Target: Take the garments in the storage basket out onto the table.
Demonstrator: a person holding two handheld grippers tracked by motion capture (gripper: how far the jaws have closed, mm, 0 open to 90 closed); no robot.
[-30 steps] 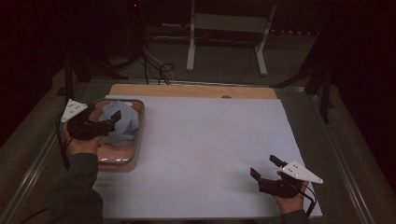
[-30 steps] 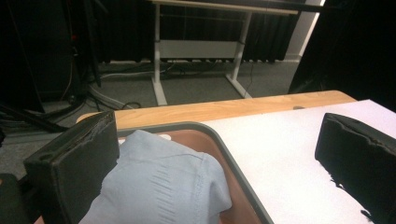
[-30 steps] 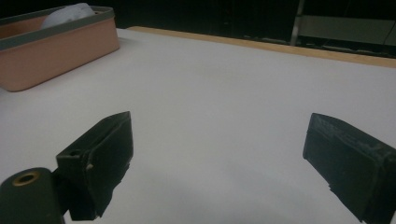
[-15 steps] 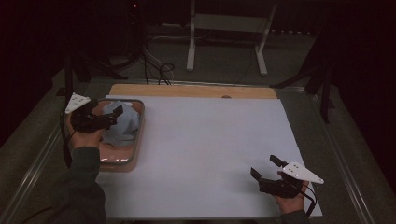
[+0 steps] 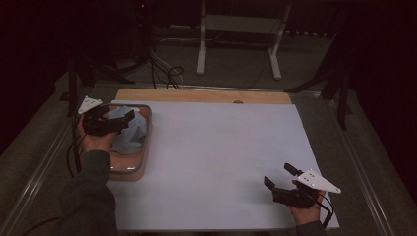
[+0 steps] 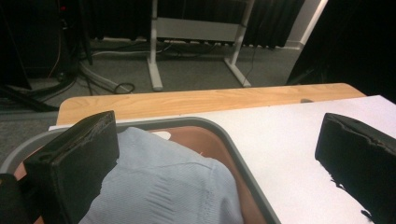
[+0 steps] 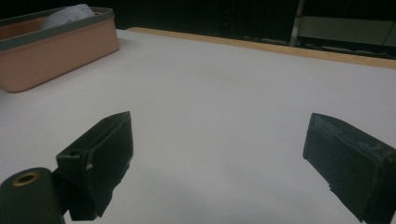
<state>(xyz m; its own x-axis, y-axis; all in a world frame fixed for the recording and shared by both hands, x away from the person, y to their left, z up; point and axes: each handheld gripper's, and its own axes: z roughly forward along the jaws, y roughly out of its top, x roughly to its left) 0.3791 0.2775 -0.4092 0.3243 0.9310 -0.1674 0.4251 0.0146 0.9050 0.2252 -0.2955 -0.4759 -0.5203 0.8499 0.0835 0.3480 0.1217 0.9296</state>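
A salmon tray with a grey rim (image 5: 145, 147) sits at the table's left edge and holds a crumpled light blue cloth (image 5: 134, 132). My left gripper (image 5: 127, 121) hovers over the tray's far half, open. In the left gripper view the cloth (image 6: 163, 186) lies low between the spread jaws of the left gripper (image 6: 219, 140), with the tray rim (image 6: 243, 175) curving past. My right gripper (image 5: 278, 174) rests near the front right of the white sheet, open and holding nothing. The right gripper (image 7: 219, 135) looks across bare sheet toward the tray (image 7: 56, 51) and the cloth (image 7: 70, 11).
A white sheet (image 5: 216, 157) covers most of the table, and a strip of wood (image 5: 201, 96) shows along its far edge. Beyond the table stand a white metal frame (image 5: 236, 44) and cables (image 5: 167, 73) on the floor.
My left gripper has drifted a little toward the tray's far end, staying above the cloth. The right gripper has stayed put.
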